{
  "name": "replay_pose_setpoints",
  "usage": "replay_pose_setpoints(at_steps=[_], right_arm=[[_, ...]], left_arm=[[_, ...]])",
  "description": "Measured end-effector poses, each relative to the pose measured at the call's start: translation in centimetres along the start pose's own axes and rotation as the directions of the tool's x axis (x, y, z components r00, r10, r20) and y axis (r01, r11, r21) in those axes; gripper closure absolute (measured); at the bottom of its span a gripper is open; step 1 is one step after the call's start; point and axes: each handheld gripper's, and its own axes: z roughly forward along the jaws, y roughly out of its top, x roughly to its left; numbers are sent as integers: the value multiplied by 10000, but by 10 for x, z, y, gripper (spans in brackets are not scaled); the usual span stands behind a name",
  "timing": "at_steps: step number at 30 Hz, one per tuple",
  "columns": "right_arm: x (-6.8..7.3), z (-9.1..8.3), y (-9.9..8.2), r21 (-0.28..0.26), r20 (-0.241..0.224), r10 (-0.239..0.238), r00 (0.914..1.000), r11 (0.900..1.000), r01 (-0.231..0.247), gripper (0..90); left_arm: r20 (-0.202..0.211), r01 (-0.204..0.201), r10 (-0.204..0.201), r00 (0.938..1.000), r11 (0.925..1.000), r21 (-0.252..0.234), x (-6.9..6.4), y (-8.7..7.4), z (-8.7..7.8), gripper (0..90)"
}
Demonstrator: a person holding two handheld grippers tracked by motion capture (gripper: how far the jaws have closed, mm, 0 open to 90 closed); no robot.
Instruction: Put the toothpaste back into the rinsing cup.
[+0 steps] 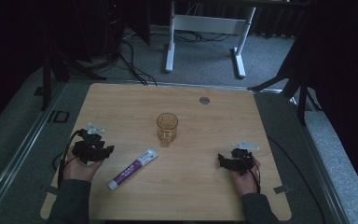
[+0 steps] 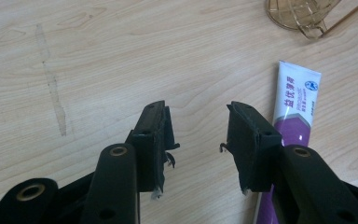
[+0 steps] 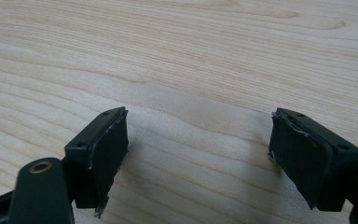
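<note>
High view: two hand-held grippers rest at the near corners of a wooden table (image 1: 121, 100), with a toothpaste tube and an amber cup between them.

Left gripper (image 1: 93, 150) sits at the near left, jaws parted with bare tabletop in the gap and nothing gripped; in the left gripper view the gap (image 2: 198, 140) is plainly empty. Toothpaste tube (image 1: 134, 168) lies flat on the table just to the right of that gripper, white with a purple band, cap end toward the person; in the left gripper view it (image 2: 296, 100) runs alongside the outer face of the right-hand jaw. Amber cup (image 1: 167, 128) stands upright near the table's middle, beyond the tube and apart from it. Right gripper (image 1: 235, 161) sits at the near right, well apart from tube and cup, jaws spread wide over bare wood (image 3: 198, 135), holding nothing.
</note>
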Motion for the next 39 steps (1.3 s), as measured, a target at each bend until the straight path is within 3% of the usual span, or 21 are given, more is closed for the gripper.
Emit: replay_pose_setpoints(at_steps=[9, 26, 39], right_arm=[[0, 0, 0, 0, 0, 2, 10000, 10000, -2, 194], [0, 0, 0, -2, 1, 7, 10000, 10000, -7, 194], [0, 0, 0, -2, 1, 9, 10000, 10000, -9, 194]], left_arm=[[290, -2, -5, 9996, 9997, 240, -2, 1, 4, 559], [449, -129, 102, 9989, 9981, 599, -9, 5, 8, 561], [675, -618, 559, 9962, 9942, 886, -18, 9, 10, 554]])
